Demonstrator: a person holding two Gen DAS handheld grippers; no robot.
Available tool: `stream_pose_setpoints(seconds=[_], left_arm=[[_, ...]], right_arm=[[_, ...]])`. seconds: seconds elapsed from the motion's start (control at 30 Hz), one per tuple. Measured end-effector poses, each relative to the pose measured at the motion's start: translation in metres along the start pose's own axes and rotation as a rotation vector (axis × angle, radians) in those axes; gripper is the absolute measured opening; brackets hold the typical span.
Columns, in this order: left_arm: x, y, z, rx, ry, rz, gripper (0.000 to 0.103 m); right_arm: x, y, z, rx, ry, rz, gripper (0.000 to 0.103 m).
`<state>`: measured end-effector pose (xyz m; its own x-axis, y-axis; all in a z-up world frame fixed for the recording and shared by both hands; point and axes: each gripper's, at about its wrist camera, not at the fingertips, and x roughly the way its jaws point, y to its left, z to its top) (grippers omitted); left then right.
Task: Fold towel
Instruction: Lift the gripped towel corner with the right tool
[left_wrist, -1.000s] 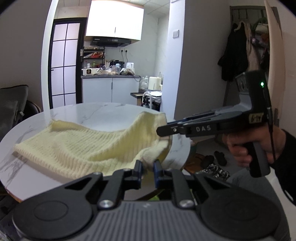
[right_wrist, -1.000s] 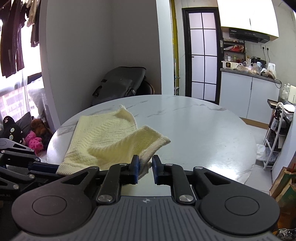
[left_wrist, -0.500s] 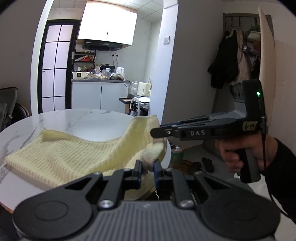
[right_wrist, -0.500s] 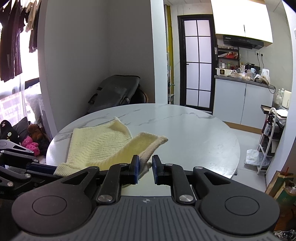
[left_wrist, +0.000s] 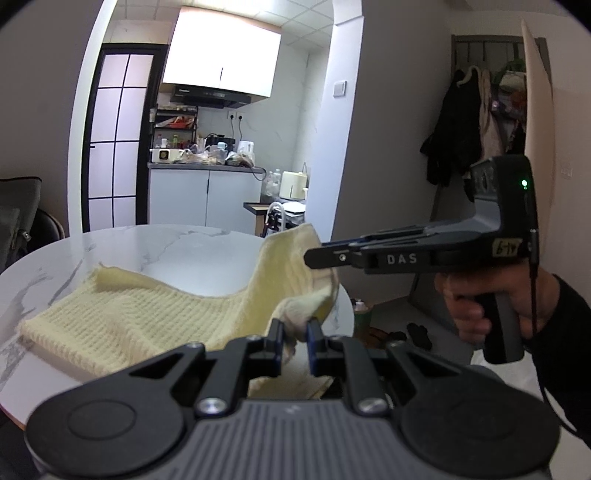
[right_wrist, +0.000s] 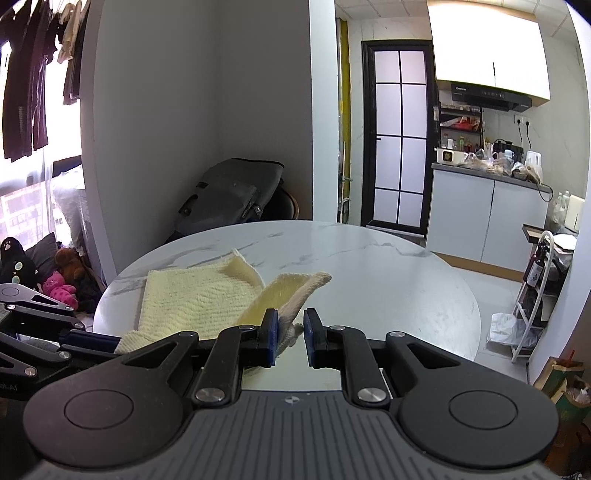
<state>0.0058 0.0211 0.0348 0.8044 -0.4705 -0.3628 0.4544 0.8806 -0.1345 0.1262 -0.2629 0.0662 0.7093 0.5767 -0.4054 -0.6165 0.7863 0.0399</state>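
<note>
We hold pale yellow waffle-knit towel (left_wrist: 140, 317) by two near corners, lifted off round marble desk (left_wrist: 177, 251). Left hand-held gripper (left_wrist: 295, 334) nearly closed, pinching bunched corner. Right hand-held gripper (right_wrist: 290, 332) narrowly parted, corner cloth between jaws, lying against left pad. Far half of towel lies flat toward desk's left edge. Fold started; carrying corners over, laying down, smoothing left.

"DAS" on the right gripper (left_wrist: 325, 254) body.
</note>
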Motion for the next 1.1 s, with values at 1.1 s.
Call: stream_pose_setpoints(seconds=[1.1], left_arm=[[0.000,0.045,0.030,-0.056,-0.048,0.049,0.011]], right_arm=[[0.054,0.018,0.043,-0.046,-0.006,0.037,0.003]])
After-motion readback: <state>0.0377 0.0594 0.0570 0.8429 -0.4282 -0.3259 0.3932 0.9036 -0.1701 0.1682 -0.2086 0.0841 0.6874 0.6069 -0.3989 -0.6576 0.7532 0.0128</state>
